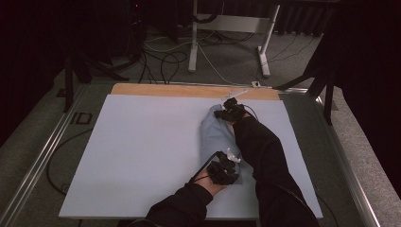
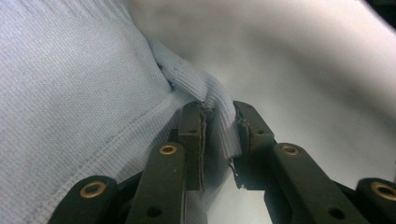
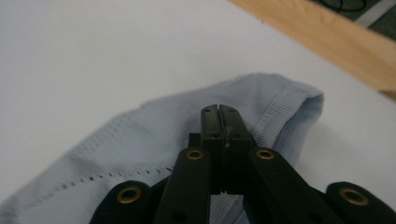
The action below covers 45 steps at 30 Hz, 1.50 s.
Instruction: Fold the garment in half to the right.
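Note:
A pale blue knit garment (image 1: 215, 137) lies folded into a long strip on the white board (image 1: 142, 156), right of its middle. At the strip's near end my left gripper (image 1: 228, 163) pinches the ribbed hem (image 2: 219, 100); in the left gripper view the jaws (image 2: 220, 128) stand a little apart with that fold filling the gap. My right gripper (image 1: 221, 113) rests at the far end of the garment. In the right gripper view its jaws (image 3: 218, 112) meet flush over the cloth (image 3: 140, 135), beside a stitched hem (image 3: 285, 105), and no cloth shows between the pads.
A bare wooden strip (image 1: 165, 90) runs along the board's far edge. Metal rails (image 1: 42, 151) flank the table. Beyond it stand a white desk frame (image 1: 227, 28) and loose cables (image 1: 165, 59) on the floor. Both sleeved forearms cross the board's near right part.

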{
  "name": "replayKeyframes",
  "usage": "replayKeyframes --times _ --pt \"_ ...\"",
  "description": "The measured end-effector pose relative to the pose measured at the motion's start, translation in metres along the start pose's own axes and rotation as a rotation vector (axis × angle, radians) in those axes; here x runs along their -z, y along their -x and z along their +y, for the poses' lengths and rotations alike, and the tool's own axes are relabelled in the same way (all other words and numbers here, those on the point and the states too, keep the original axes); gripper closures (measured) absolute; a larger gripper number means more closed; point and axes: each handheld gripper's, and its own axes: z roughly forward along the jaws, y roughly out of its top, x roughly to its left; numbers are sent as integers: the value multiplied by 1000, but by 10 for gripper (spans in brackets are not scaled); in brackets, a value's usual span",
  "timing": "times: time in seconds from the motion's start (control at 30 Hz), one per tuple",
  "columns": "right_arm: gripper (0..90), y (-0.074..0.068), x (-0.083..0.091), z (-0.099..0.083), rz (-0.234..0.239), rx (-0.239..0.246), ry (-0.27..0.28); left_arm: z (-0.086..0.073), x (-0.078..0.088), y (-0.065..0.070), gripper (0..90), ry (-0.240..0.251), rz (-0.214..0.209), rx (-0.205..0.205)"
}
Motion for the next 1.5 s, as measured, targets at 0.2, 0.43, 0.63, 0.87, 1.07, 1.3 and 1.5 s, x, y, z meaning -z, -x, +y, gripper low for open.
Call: replayKeyframes --times 0.2,0.43,0.63,0.87,1.07,1.3,1.5 --pt "900 8 -14 -16 -13 -33 -44 0 -3 1 749 3 -3 -8" --pt "895 11 -18 -23 -8 -59 -51 1 -7 4 757 -5 6 -13" --pt "674 10 4 -18 -6 -64 9 3 -7 9 756 -6 -4 -24" --pt "592 8 24 -21 2 -76 46 4 -14 14 746 -23 -3 -43" --pt "479 1 31 -27 19 -103 79 7 -17 18 708 -30 6 -67" --pt "308 0 40 -32 26 -138 113 8 -19 22 582 -16 -35 -100" --pt "171 3 58 -27 52 -150 152 14 -3 22 496 51 -82 -113"
